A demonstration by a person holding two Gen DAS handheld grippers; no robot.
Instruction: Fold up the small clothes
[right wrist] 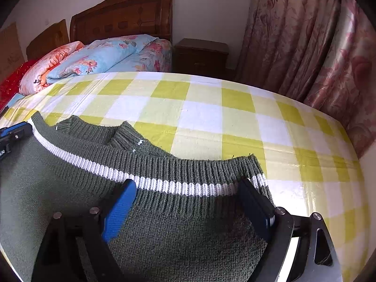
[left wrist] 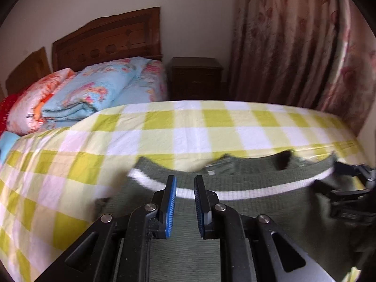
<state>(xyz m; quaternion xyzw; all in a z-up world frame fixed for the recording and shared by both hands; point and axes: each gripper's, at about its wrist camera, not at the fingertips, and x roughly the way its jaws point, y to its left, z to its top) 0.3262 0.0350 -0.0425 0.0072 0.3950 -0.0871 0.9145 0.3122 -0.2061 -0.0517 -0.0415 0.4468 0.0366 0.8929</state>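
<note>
A small dark green knit sweater (right wrist: 164, 223) with a white stripe (right wrist: 178, 186) lies on the yellow-and-white checked cloth (right wrist: 211, 117). Its ribbed band with the stripe lies over the collar side, so it looks folded. My right gripper (right wrist: 188, 188) is wide open, its fingers either side of the sweater's right part near the stripe. My left gripper (left wrist: 185, 183) hovers over the sweater (left wrist: 211, 235), jaws apart by a narrow gap with nothing between them. The view there is blurred. The right gripper shows at the right edge of the left wrist view (left wrist: 347, 188), the left one at the left edge of the right wrist view (right wrist: 14, 134).
The checked surface (left wrist: 188, 129) curves away at its far edge. Behind it are a bed with folded floral quilts (left wrist: 94, 94), a wooden headboard (left wrist: 108, 37), a dark nightstand (left wrist: 195, 77) and floral curtains (left wrist: 293, 47) on the right.
</note>
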